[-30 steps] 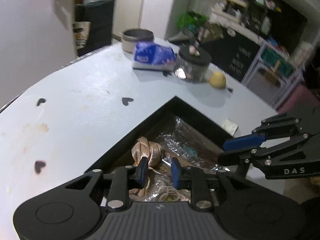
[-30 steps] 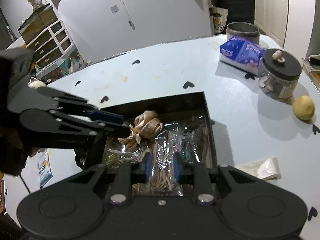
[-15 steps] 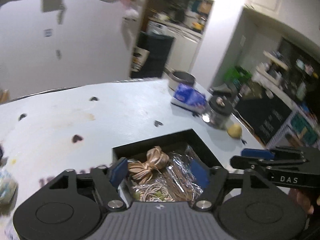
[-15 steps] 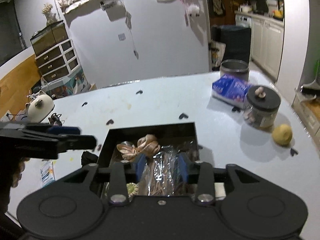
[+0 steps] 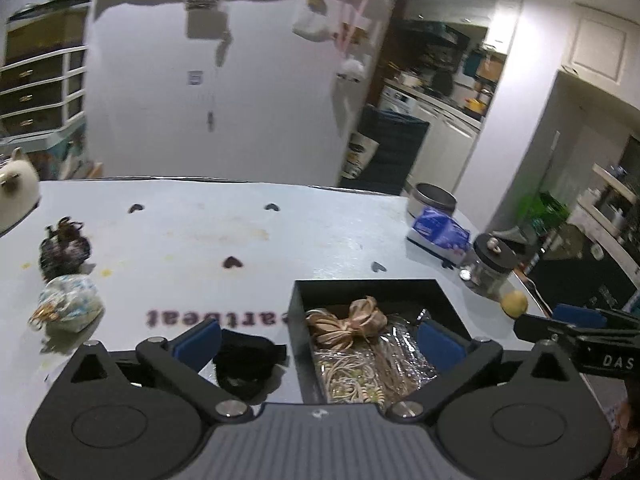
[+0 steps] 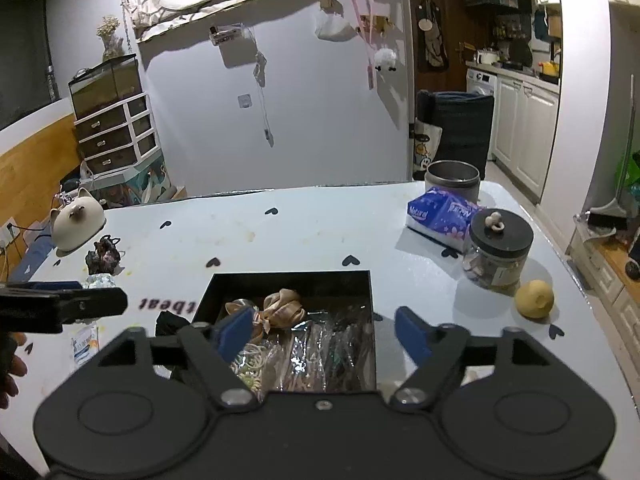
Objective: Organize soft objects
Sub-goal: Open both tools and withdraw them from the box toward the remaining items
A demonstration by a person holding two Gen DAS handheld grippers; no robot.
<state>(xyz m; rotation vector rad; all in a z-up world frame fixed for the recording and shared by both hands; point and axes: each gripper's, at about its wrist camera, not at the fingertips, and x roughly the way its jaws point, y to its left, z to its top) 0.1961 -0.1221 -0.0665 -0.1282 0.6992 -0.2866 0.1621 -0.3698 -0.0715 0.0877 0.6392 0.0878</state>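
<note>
A black box [image 5: 362, 287] sits on the pale table and holds a beige ribbon bow [image 5: 348, 322] and clear packets of hair ties [image 5: 384, 360]. My left gripper [image 5: 320, 342] hovers above and short of the box, its jaws opening wide with nothing gripped. My right gripper [image 6: 324, 332] hovers over the box's near side, jaws also opening and empty; the bow [image 6: 280, 312] lies beyond its left fingertip. A black fabric piece [image 5: 244, 360] lies just left of the box. Further left are a floral scrunchie [image 5: 72, 304] and a dark scrunchie [image 5: 64, 248].
At the right stand a tissue pack [image 6: 440, 212], a black-lidded glass jar [image 6: 498, 252], a metal pot [image 6: 452, 180] and a yellow fruit [image 6: 534, 299]. A cat-shaped white object [image 6: 76, 220] sits at the far left. A small packet [image 6: 84, 344] lies near the left front edge.
Both grippers have drawn up and back from the box and gone from nearly shut to wide open. The left one swung round and levelled, bringing the table's left side into view. The bow stays in the box.
</note>
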